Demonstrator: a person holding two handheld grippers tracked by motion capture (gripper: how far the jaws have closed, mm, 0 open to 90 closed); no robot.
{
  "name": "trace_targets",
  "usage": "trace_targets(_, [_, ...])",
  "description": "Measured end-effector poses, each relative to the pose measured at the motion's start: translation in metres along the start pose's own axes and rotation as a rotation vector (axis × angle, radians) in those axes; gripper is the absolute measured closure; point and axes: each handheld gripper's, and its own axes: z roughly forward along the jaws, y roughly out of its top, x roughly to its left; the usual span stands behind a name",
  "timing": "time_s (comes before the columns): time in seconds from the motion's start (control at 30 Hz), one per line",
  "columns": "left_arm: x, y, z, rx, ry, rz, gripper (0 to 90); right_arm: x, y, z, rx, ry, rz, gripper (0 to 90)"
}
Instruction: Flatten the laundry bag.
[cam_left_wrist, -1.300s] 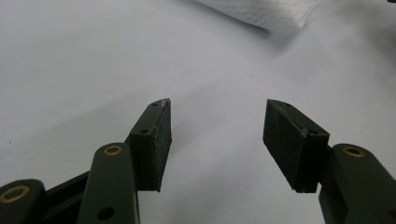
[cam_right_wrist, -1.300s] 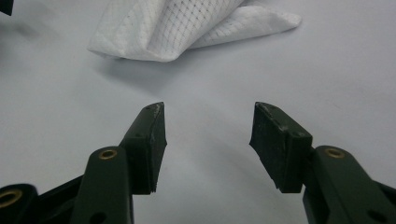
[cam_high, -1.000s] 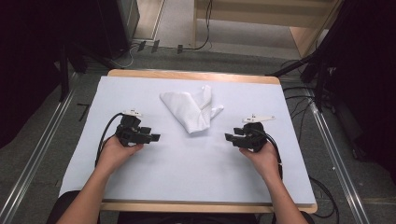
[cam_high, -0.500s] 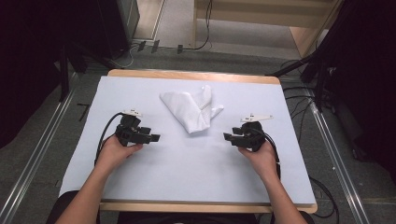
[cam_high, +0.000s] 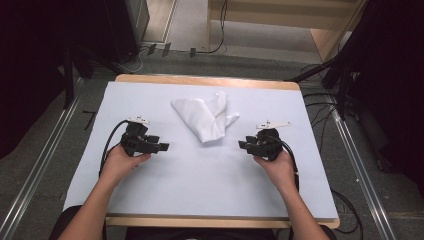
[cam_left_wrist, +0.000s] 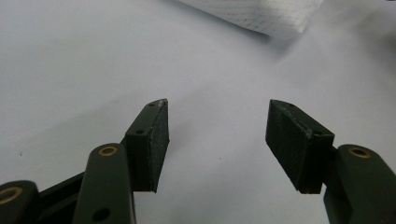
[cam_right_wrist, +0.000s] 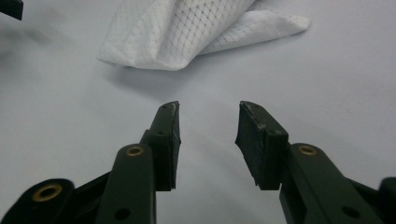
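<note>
A crumpled white cloth (cam_high: 205, 117) with a fine grid weave lies in the middle of the table's far half; its near edge shows in the right gripper view (cam_right_wrist: 187, 32) and a corner of it in the left gripper view (cam_left_wrist: 257, 16). My left gripper (cam_high: 162, 147) rests on the table at the left, open, its jaws pointing right with bare tabletop between them (cam_left_wrist: 217, 116). My right gripper (cam_high: 244, 145) rests at the right, pointing left toward the cloth. Its jaws have just been closing and stand partly open with nothing between them (cam_right_wrist: 208, 116).
The table (cam_high: 200, 185) has a pale blue-white cover and a wooden rim. Cables trail from both grippers and over the floor at the right. Metal rails run along both sides of the table. Dark equipment stands at the far left and right.
The right gripper's jaws have narrowed a little. Both hands and the cloth stay where they were.
</note>
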Motion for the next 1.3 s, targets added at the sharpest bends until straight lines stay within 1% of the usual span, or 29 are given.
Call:
trace_targets(0.07, [0.000, -0.001, -0.001, 0.004, 0.003, 0.002, 40.4, 0.000, 0.002, 0.001, 0.001, 0.009, -0.001, 61.0])
trace_targets(0.1, [0.000, -0.001, -0.001, 0.004, 0.003, 0.002, 40.3, 0.001, 0.002, 0.002, 0.000, 0.014, -0.010, 60.6])
trace_targets(0.17, [-0.002, -0.003, -0.002, 0.009, 0.014, 0.008, 40.4, 0.002, 0.003, 0.002, 0.003, 0.017, -0.010, 60.7])
trace_targets(0.2, [-0.002, -0.004, -0.002, 0.010, 0.012, 0.013, 40.5, 0.002, 0.003, 0.002, -0.002, 0.018, -0.021, 60.7])
trace_targets(0.23, [-0.003, -0.005, -0.002, 0.007, 0.009, 0.012, 40.5, 0.003, 0.005, 0.002, -0.003, 0.022, -0.011, 60.7])
trace_targets(0.33, [-0.005, -0.005, -0.003, 0.007, 0.009, 0.011, 40.4, 0.003, 0.008, 0.004, -0.005, 0.019, -0.021, 60.7])
trace_targets(0.47, [-0.006, -0.007, -0.005, 0.006, 0.016, 0.024, 40.3, 0.002, 0.009, 0.004, -0.004, 0.020, -0.026, 59.8])
trace_targets(0.57, [-0.005, -0.008, -0.005, 0.003, 0.017, 0.011, 40.2, 0.000, 0.010, 0.006, -0.012, 0.026, -0.017, 59.1])
trace_targets(0.63, [-0.003, -0.009, -0.005, 0.007, 0.019, 0.005, 40.0, -0.002, 0.015, 0.009, -0.003, 0.023, -0.033, 57.6])
trace_targets(0.67, [-0.003, -0.010, -0.006, 0.010, 0.021, 0.005, 40.0, -0.002, 0.015, 0.009, -0.003, 0.023, -0.033, 57.6])
trace_targets(0.7, [-0.003, -0.012, -0.007, 0.011, 0.028, 0.000, 39.8, -0.002, 0.020, 0.011, -0.004, 0.014, -0.042, 57.5])
trace_targets(0.73, [-0.003, -0.012, -0.007, 0.011, 0.028, 0.000, 39.8, -0.002, 0.020, 0.011, -0.004, 0.014, -0.042, 57.5])
trace_targets(0.8, [-0.004, -0.014, -0.010, 0.000, 0.033, -0.002, 39.8, -0.003, 0.028, 0.015, 0.001, 0.016, -0.038, 57.4])
trace_targets(0.87, [-0.004, -0.015, -0.013, -0.009, 0.028, -0.005, 39.8, -0.003, 0.030, 0.016, 0.001, 0.014, -0.037, 57.4])
trace_targets(0.9, [-0.003, -0.016, -0.014, -0.007, 0.015, -0.017, 39.5, -0.004, 0.036, 0.018, 0.008, 0.013, -0.041, 57.2])
trace_targets(0.97, [-0.002, -0.016, -0.014, -0.001, 0.013, -0.021, 39.3, -0.005, 0.038, 0.019, 0.010, 0.017, -0.037, 57.2])
trace_targets(1.0, [-0.004, -0.017, -0.014, -0.001, 0.014, -0.018, 38.6, -0.006, 0.042, 0.021, 0.006, 0.020, -0.032, 57.1])
trace_targets(1.03, [-0.004, -0.017, -0.014, -0.001, 0.014, -0.018, 38.6, -0.006, 0.042, 0.021, 0.006, 0.020, -0.032, 57.1])
trace_targets(1.07, [-0.005, -0.018, -0.014, -0.004, 0.013, -0.016, 38.6, -0.009, 0.047, 0.023, 0.007, 0.017, -0.027, 57.2])
trace_targets(1.1, [-0.007, -0.018, -0.014, -0.005, 0.013, -0.008, 38.6, -0.010, 0.049, 0.025, 0.009, 0.014, -0.027, 57.2])
trace_targets(1.2, [-0.008, -0.017, -0.013, -0.004, 0.015, -0.004, 38.7, -0.013, 0.057, 0.032, 0.017, 0.010, -0.026, 57.2])
trace_targets(1.23, [-0.008, -0.017, -0.013, -0.004, 0.015, -0.004, 38.7, -0.013, 0.057, 0.032, 0.017, 0.010, -0.026, 57.2])
trace_targets(1.3, [-0.008, -0.017, -0.012, -0.003, 0.024, -0.004, 38.8, -0.014, 0.064, 0.042, 0.028, 0.018, -0.025, 56.1])
